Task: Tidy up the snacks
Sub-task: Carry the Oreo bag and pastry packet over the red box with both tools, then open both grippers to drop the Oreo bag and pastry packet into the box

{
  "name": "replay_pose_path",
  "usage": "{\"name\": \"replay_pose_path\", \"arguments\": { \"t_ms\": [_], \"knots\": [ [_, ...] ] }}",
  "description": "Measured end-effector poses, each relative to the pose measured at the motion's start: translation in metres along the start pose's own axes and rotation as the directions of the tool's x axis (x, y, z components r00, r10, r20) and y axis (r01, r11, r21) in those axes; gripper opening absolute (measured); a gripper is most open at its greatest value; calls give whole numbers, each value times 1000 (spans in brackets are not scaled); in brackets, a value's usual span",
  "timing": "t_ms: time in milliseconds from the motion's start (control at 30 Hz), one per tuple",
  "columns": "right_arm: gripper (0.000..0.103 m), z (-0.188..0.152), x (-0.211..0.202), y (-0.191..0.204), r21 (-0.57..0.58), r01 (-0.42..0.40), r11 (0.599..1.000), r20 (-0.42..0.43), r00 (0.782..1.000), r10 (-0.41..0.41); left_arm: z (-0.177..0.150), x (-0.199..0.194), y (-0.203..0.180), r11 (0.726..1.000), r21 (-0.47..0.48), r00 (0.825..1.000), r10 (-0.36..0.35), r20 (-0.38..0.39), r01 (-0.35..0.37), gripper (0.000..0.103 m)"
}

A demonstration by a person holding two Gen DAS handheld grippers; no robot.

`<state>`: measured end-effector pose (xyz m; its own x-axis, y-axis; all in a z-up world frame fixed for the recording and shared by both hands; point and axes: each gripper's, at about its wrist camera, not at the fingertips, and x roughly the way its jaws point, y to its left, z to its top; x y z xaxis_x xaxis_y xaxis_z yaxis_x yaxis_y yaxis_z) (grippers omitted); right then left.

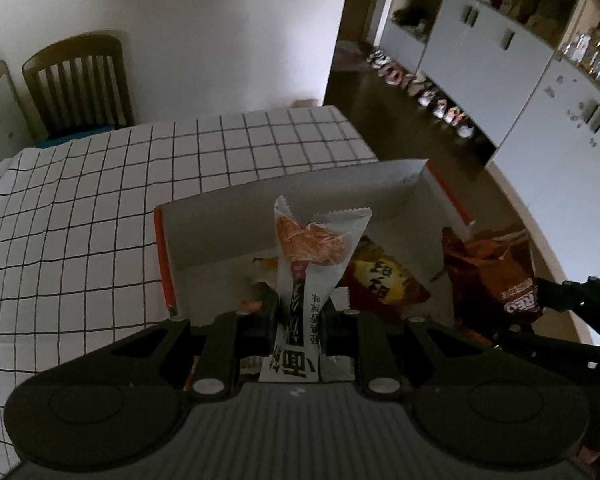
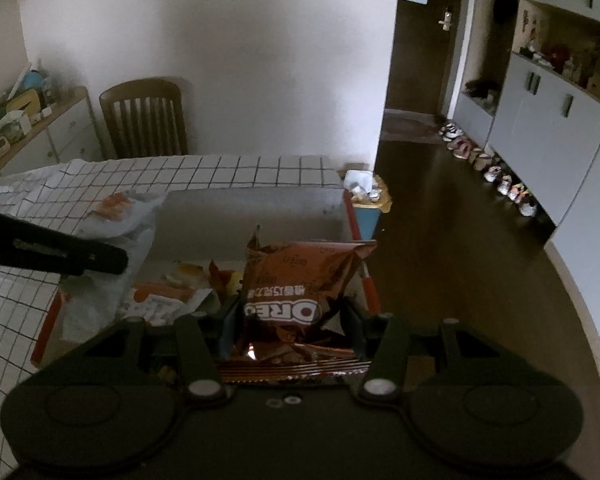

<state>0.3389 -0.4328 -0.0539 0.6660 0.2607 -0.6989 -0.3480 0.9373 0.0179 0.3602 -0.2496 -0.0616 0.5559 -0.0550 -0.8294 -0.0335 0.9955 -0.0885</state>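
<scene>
Left wrist view: the left claw pinches one white snack packet, held upright over the open cardboard box. Inside the box lies one yellow-and-red snack bag; other items beneath are hard to make out. The box sits on a counter with a checked cloth; one wooden chair stands beyond.

Right wrist view: the right claw grips one brown Oreo bag over the same box, whose contents are partly hidden. A row of shoes lines the dark floor
</scene>
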Motion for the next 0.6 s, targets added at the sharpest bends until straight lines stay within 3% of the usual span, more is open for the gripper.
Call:
{"name": "replay_pose_path", "arguments": {
  "t_ms": [600],
  "knots": [
    [53, -5, 48, -2, -15, -8, 1000, -94, 996, 7, -15, 42, -3, 999, 33, 995, 27, -95, -24, 19]
  ]
}}
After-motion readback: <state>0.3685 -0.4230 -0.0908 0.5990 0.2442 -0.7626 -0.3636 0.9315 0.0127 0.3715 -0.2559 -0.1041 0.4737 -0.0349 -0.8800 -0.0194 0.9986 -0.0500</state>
